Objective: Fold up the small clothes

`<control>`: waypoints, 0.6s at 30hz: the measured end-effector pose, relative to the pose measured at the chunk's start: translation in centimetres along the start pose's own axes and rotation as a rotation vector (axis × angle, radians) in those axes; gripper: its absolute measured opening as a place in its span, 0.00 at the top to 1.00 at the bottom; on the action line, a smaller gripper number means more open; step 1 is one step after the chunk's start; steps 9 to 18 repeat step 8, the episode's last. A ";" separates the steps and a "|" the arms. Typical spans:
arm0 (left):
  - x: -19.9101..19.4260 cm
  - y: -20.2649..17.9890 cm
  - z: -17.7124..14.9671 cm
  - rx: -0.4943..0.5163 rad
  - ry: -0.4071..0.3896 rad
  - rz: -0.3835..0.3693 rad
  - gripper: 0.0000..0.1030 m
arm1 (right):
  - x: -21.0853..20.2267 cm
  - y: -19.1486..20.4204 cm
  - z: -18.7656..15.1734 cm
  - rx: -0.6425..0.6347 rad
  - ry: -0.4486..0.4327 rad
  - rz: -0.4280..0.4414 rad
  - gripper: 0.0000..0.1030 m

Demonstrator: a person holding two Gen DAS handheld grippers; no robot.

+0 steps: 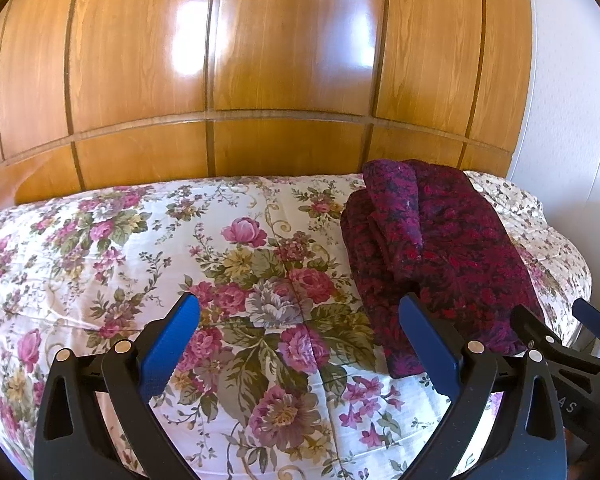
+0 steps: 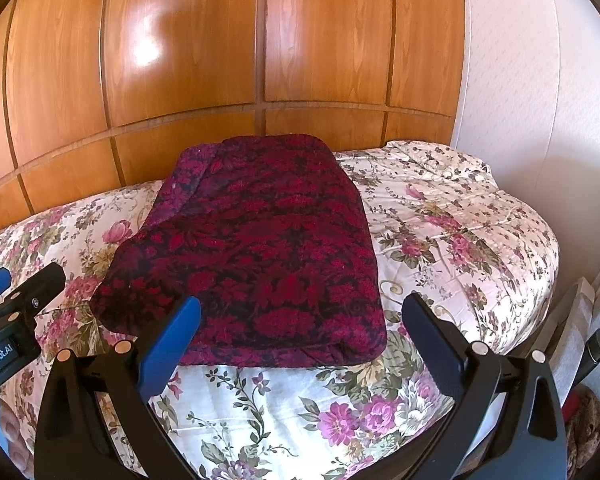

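Basically folded: red floral garment (image 2: pixel 256 248) lies on the floral bedspread (image 2: pixel 452 240), long axis running away toward the wooden headboard (image 2: pixel 228 60). Right hand-held gripper (image 2: pixel 300 312) released, dead ahead of its near edge (closer one). Left hand-held gripper (image 1: pixel 298 312) released, garment up-right. Bare bedspread either side.
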State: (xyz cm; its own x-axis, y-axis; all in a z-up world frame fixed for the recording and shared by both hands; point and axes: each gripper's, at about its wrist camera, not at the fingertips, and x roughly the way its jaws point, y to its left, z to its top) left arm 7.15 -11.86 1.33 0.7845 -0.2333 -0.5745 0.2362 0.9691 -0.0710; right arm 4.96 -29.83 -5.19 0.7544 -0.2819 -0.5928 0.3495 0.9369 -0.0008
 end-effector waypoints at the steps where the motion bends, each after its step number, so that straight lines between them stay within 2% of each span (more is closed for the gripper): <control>1: 0.1 0.0 0.0 -0.003 0.004 0.006 0.04 | 0.0 0.0 0.0 0.001 0.001 0.000 0.02; 18: 0.8 0.2 -0.4 -0.011 0.021 0.015 0.04 | 0.2 -0.2 -0.1 0.008 0.006 0.002 0.02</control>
